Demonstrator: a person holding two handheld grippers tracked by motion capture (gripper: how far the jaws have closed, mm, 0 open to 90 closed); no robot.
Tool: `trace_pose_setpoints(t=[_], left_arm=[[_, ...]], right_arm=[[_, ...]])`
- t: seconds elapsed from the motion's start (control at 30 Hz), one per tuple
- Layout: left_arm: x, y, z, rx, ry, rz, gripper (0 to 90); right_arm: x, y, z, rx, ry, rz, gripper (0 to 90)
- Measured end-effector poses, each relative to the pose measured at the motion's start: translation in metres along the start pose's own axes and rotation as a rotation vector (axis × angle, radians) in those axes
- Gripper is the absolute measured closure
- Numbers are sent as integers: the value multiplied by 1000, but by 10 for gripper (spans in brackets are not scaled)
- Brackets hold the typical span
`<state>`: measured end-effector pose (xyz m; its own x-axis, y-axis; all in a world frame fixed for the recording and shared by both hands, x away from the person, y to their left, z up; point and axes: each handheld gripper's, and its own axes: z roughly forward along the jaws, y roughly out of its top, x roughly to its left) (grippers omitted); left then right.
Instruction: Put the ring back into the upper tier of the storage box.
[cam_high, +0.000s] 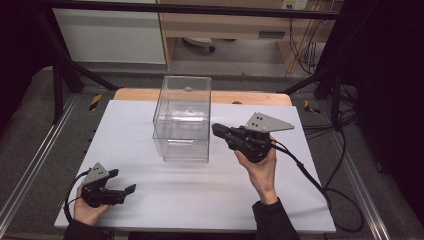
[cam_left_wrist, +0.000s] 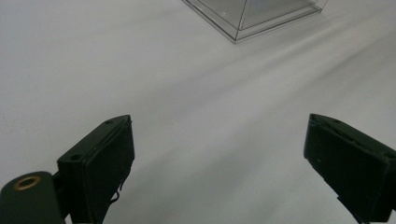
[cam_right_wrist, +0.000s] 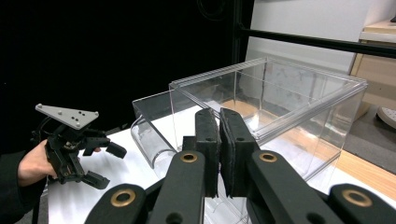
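A clear plastic box (cam_high: 182, 117) stands upright on the white tabletop (cam_high: 165, 200), toward the far middle. My right gripper (cam_high: 216, 130) is held above the table just right of the box, pointing at its right wall. Its jaws are shut with nothing between them, and the right gripper view has those pads (cam_right_wrist: 219, 116) pressed together in front of the box (cam_right_wrist: 289, 107). My left gripper (cam_high: 125, 180) rests low at the near left corner, jaws wide open and empty. Bare tabletop lies between its jaws (cam_left_wrist: 217, 154), with the box's corner (cam_left_wrist: 254, 16) farther off.
A curved clear piece (cam_right_wrist: 149, 135) juts from the box's side that faces my left gripper (cam_right_wrist: 111, 165). A black cable (cam_high: 320, 185) trails off the table's right edge. Dark frame bars (cam_high: 60, 75) and metal rails flank the table; a wooden strip (cam_high: 140, 95) borders its far edge.
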<state>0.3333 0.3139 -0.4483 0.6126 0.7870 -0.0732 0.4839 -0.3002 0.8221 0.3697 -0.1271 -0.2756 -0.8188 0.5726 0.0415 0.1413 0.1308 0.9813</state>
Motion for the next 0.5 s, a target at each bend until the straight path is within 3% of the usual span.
trace_pose_setpoints(t=[0.5], left_arm=[[0,0,0,-1,0,0,81]], right_arm=[[7,7,24,25,26,-4,872]])
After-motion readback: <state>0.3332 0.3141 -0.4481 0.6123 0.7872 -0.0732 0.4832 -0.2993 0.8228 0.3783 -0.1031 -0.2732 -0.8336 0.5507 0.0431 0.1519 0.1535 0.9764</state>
